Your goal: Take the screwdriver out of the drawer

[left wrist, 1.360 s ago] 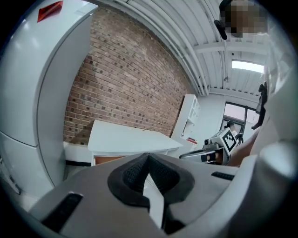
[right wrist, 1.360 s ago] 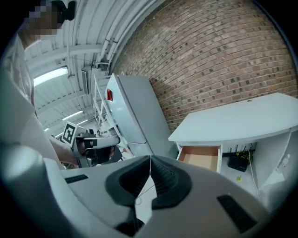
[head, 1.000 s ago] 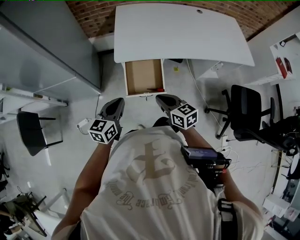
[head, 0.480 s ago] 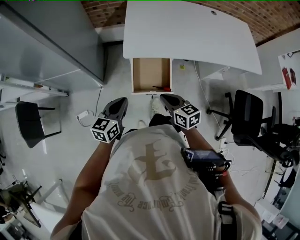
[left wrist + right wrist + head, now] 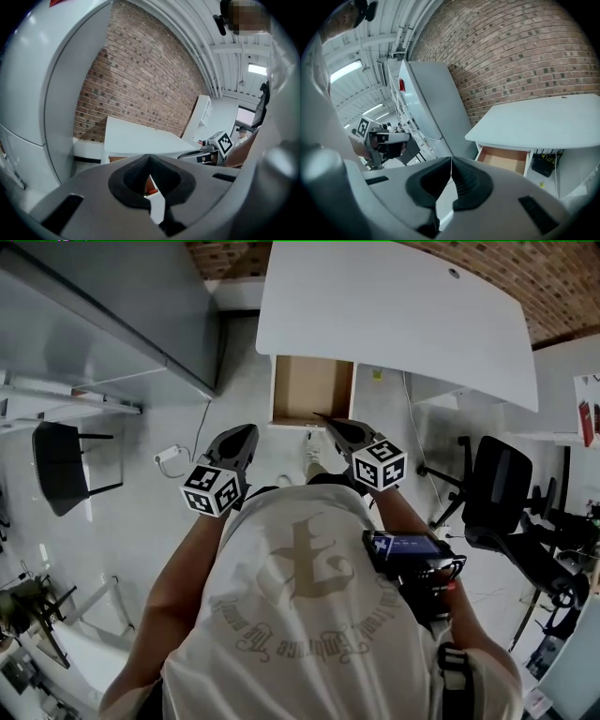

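As I look steeply down, desk point(image 5: 394, 306): I see a white top set against a brick wall point(image 5: 572, 292).
Cabinet point(image 5: 122, 306): grey and tall, standing to the left of the desk.
Office chair point(image 5: 497, 488): black, on the floor to the right, apart from the desk.
Drawer point(image 5: 309, 381): pulled out from under the desk's near edge, with its brown inside open to me.
Left gripper point(image 5: 246, 431): it sits short of the drawer's front wall and off to its left. In its own view point(image 5: 149, 161) I see the jaws closed tip to tip, gripping nothing.
Right gripper point(image 5: 328, 423): its tip is at the drawer's front right corner. In its own view point(image 5: 451, 161) the jaws are closed with nothing between them.
Screwdriver point(image 5: 318, 416): it lies inside the drawer along the front wall, toward the right. I make out only a thin dark shaft just beside the right gripper's tip, and the gripper covers the rest. I cannot tell whether the two touch.
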### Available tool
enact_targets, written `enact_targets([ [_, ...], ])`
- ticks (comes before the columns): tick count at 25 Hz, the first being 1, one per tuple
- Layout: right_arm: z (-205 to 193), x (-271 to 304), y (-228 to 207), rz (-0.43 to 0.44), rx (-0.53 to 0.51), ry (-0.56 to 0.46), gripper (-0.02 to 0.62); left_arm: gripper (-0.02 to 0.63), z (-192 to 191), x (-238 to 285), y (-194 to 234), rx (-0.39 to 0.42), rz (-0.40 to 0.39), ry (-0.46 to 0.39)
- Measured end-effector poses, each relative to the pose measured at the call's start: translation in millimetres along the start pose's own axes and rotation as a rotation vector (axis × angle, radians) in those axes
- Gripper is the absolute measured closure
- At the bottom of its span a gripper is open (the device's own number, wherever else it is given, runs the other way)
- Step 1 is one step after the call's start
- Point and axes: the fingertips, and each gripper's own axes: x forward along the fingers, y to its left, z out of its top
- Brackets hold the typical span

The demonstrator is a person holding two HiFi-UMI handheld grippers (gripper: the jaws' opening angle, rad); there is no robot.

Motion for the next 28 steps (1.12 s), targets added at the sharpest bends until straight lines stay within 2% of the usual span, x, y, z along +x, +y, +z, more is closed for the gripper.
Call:
enact_targets([
  [10, -7, 22, -53, 0.023, -0.002, 0.073, 0.572, 0.588, -7, 35, 5, -0.029, 0.035, 0.068],
  [19, -12, 44, -89, 0.051, -0.031, 0.146, 0.572, 0.588, -7, 78, 5, -0.039, 0.032, 0.113],
  [28, -25, 62, -137, 0.019, -0.064, 0.238, 0.572, 0.588, -23, 104, 17, -0.074, 0.06, 0.174],
])
